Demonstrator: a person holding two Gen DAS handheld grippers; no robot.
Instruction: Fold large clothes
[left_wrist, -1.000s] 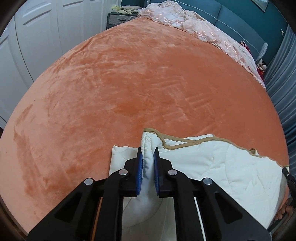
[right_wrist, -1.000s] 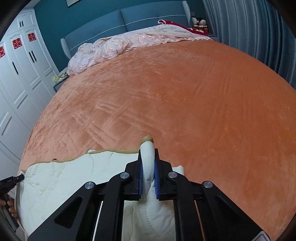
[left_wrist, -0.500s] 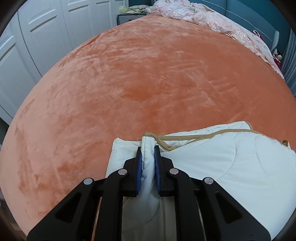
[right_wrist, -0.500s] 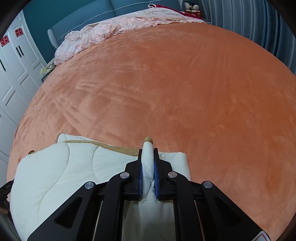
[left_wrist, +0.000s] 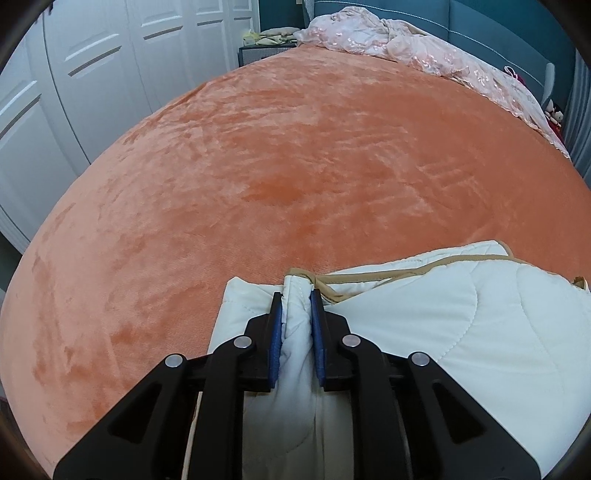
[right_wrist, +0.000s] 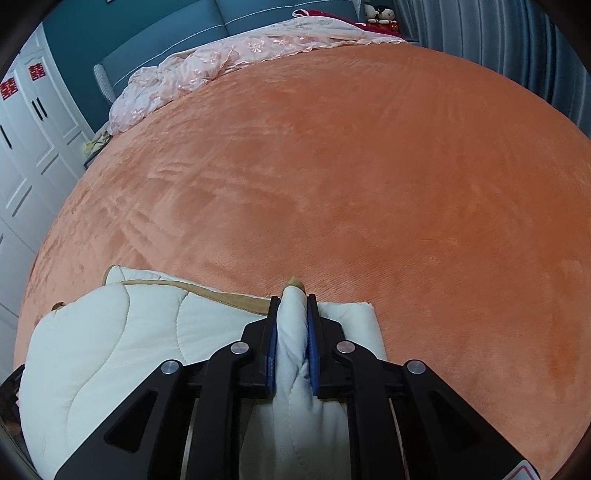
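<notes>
A cream quilted garment (left_wrist: 461, 332) with tan trim lies partly folded on the near edge of an orange bed cover (left_wrist: 295, 166). My left gripper (left_wrist: 296, 299) is shut on a bunched corner of it, over a lower cream layer. The garment also shows in the right wrist view (right_wrist: 110, 343), where my right gripper (right_wrist: 292, 301) is shut on its other corner, with a tan tip poking out ahead of the pads. The upper layer bulges between the two grippers.
A pink lace bedspread (left_wrist: 424, 51) is heaped at the far end by the blue headboard (right_wrist: 177, 33). White wardrobe doors (left_wrist: 92, 74) stand on the left, grey curtains (right_wrist: 498, 40) on the right. A nightstand (left_wrist: 258, 48) sits by the bed's far corner.
Both grippers have carried the held corners forward and down over the lower layer. The top layer now lies lower and bulges, and the trimmed edge has dropped onto the layer beneath.
</notes>
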